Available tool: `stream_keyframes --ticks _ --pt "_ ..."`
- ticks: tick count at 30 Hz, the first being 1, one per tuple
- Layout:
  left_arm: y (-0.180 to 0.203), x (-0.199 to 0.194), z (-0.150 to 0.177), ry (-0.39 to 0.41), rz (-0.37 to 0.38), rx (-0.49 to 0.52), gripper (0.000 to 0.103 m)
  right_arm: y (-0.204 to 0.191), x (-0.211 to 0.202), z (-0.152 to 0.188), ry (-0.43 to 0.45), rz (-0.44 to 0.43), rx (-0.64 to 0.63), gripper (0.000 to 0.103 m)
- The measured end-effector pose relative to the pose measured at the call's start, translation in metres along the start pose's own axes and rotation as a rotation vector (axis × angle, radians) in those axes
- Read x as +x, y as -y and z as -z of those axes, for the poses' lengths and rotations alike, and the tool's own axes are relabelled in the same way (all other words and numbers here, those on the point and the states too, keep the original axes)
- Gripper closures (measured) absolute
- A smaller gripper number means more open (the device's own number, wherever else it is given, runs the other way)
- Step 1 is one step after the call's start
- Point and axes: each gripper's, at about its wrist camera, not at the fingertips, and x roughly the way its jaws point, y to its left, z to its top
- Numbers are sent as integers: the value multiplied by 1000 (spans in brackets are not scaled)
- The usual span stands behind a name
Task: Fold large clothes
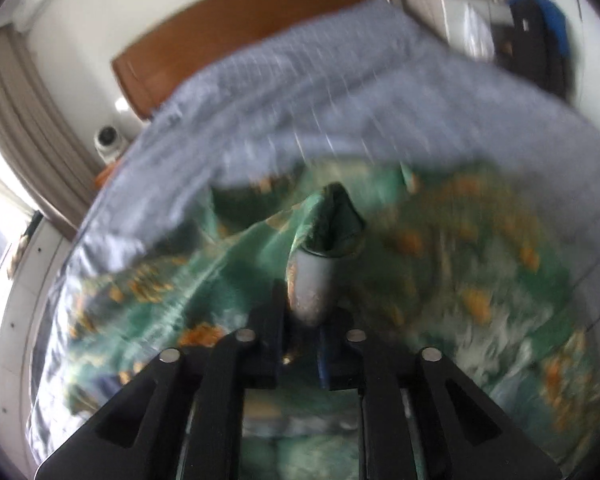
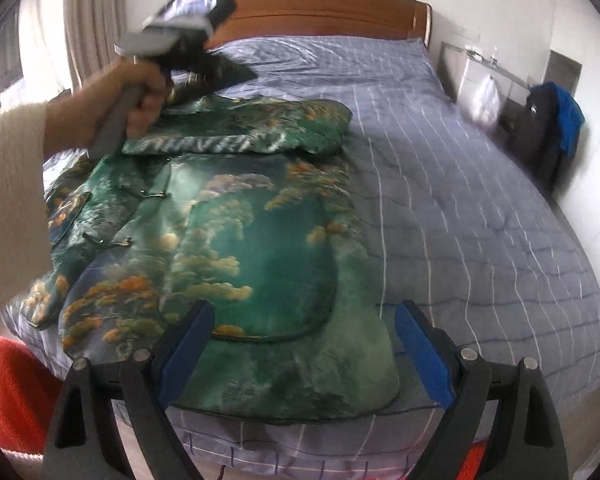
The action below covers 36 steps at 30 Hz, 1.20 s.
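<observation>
One bed with a blue-grey checked cover stretches ahead of both grippers, and on its near left part lies the single green printed jacket, body flat with one sleeve already laid across the top, so the fold looks begun but mostly undone. The left gripper, pinched tight on a bunch of the jacket's fabric, appears to be carrying a second part over. The right gripper hovers spread wide and empty just above the hem.
</observation>
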Motion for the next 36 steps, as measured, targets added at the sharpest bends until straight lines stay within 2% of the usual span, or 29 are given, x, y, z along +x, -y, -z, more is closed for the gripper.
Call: stream_keyframes --ticks 2,4,6,9,11,14,16,18,21,24,26,29,31,33,34,35,36 --pt "16 13 13 -47 4 38 78 3 1 0 -7 -8 12 12" --pt "20 6 28 -57 31 54 68 4 2 0 -8 -18 17 12" --pt "8 -12 40 -52 97 42 47 7 1 -3 -5 -36 29 12" --pt "-22 -53 61 -10 169 24 30 15 5 -17 -15 -103 67 12" --pt "-43 -73 75 17 152 35 23 19 7 -34 -9 -172 94 12" --pt "-85 -98 104 59 34 71 18 25 10 -68 16 -314 159 12" --pt "-113 -102 126 78 -99 102 16 27 25 -104 29 -452 246 11" --pt "-145 -92 144 53 -204 95 16 22 47 -135 8 -558 293 8" --pt "-186 -67 160 -6 -288 12 16 3 102 -179 -72 -672 355 8" --pt "-219 -37 170 -58 -299 -92 16 -19 169 -204 -196 -723 458 8" --pt "-223 -28 173 -57 -282 -92 16 -33 207 -209 -271 -720 507 9" --pt "-215 -13 167 -39 -254 -71 16 -50 238 -210 -318 -679 508 12" --pt "-213 3 156 -25 -253 -89 16 -59 248 -212 -310 -682 510 18" --pt "-216 18 148 -25 -294 -121 17 -65 256 -215 -309 -696 529 39" --pt "-220 28 147 -40 -324 -155 17 -67 260 -215 -312 -707 543 44" --pt "-229 37 145 -55 -321 -189 22 -70 266 -217 -323 -723 562 59" --pt "-234 40 147 -66 -311 -212 27 -70 270 -217 -332 -733 571 85"
